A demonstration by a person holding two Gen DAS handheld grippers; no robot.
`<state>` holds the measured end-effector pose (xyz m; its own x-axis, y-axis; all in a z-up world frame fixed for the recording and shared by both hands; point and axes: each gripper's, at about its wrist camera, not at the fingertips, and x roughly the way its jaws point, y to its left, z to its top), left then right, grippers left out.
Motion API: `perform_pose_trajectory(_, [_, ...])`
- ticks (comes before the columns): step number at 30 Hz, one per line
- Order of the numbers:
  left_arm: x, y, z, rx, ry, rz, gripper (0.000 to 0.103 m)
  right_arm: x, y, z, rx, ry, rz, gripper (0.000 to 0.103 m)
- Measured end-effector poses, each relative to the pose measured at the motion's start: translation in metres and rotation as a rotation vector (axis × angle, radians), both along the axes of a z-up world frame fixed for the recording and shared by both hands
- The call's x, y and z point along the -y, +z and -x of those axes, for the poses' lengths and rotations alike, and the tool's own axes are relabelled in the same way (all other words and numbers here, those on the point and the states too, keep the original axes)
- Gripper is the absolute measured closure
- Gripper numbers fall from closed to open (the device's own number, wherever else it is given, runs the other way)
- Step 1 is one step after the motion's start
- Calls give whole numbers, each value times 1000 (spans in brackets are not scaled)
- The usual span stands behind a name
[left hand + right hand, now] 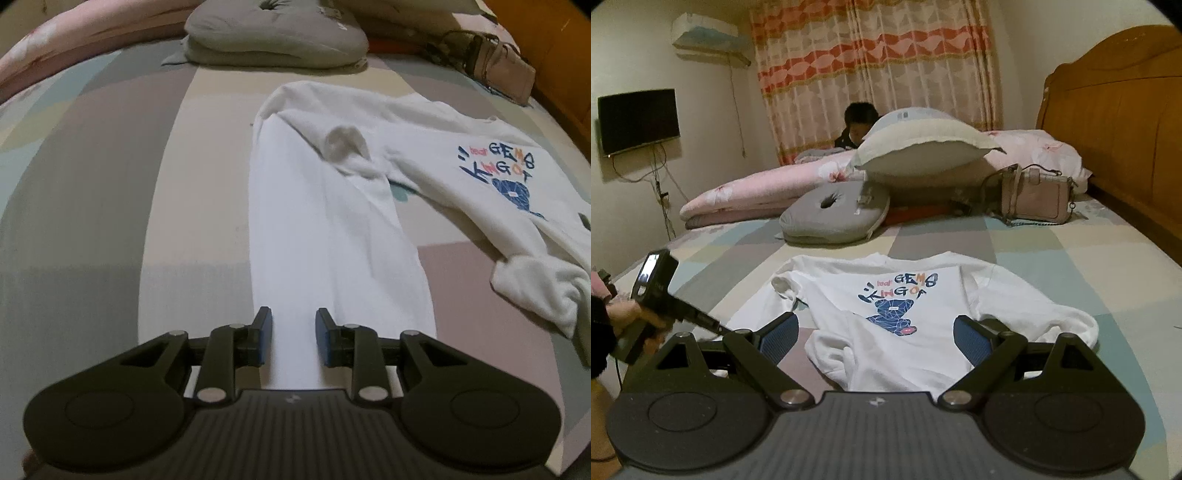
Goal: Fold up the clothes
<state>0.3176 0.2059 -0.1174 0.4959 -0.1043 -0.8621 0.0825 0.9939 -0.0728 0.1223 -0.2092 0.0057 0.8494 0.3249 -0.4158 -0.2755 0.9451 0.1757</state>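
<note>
Left wrist view: the left gripper (293, 338) is seen from behind, its two blue-padded fingers (265, 338) set a moderate gap apart. A long white strip of cloth, a sleeve (332, 236) of the sweatshirt (424, 147), runs between the fingers and under the gripper body. Whether the pads touch the cloth cannot be told, since the gap looks wider than a pinch. The sweatshirt is spread on a bed sheet (110, 221) patterned in pale blocks of grey, beige, pink and blue. Its printed chest, with coloured letters and a blue bear figure, lies to the right. A second sleeve is bunched at the right edge. A grey cushion (275, 37) is seen at the far end of the bed, and a beige handbag (495, 70) to the far right.

Right wrist view: the right gripper (875, 334) is held wide open above the near edge of the sweatshirt (897, 325), with nothing between its fingers. The garment lies flat, print upward, in the middle of the bed. The left gripper (665, 295) is seen at the left, held by a hand (628, 317) in a dark cuff. Behind are a grey cushion (831, 218), a large pillow (919, 147), a pink quilt (757, 188), a handbag (1034, 199), a wooden headboard (1119, 110), patterned curtains (875, 66), a wall-mounted screen (639, 120) and a person partly hidden behind the pillow.
</note>
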Motion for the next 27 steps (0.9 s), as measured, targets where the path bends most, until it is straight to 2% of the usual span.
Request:
perform_pose_trajectory(6, [-5, 0, 26, -13, 11, 47, 76, -6, 5, 11, 11, 22, -5, 9])
perform_pose_trajectory(11, [-21, 1, 32, -3, 54, 24, 76, -11, 5, 14, 10, 40, 1, 8])
perform_pose_trajectory(14, [-32, -2, 30, -17, 80, 88, 71, -14, 5, 16, 10, 50, 5, 8])
perform_pose_trajectory(19, [-24, -8, 34, -42, 26, 231, 71, -18, 2, 16, -1, 60, 5, 8])
perform_pose_trajectory(22, [-24, -11, 27, -19, 15, 236, 72, -19, -1, 12, -17, 66, -6, 8])
perform_pose_trajectory(23, [-28, -11, 25, -19, 26, 256, 73, -20, -2, 10, -20, 68, -8, 8])
perform_pose_trajectory(24, [-31, -12, 24, -24, 49, 272, 78, -20, -2, 10, -20, 70, -6, 8])
perform_pose_trajectory(25, [-32, -12, 24, -27, 60, 262, 85, -21, -3, 10, -20, 71, -3, 8])
perform_pose_trajectory(26, [-31, -11, 25, -23, 51, 228, 98, -21, -4, 9, -21, 72, 0, 8])
perform_pose_trajectory(27, [-29, -10, 26, -15, 35, 187, 100, -22, -5, 9, -21, 73, 4, 8])
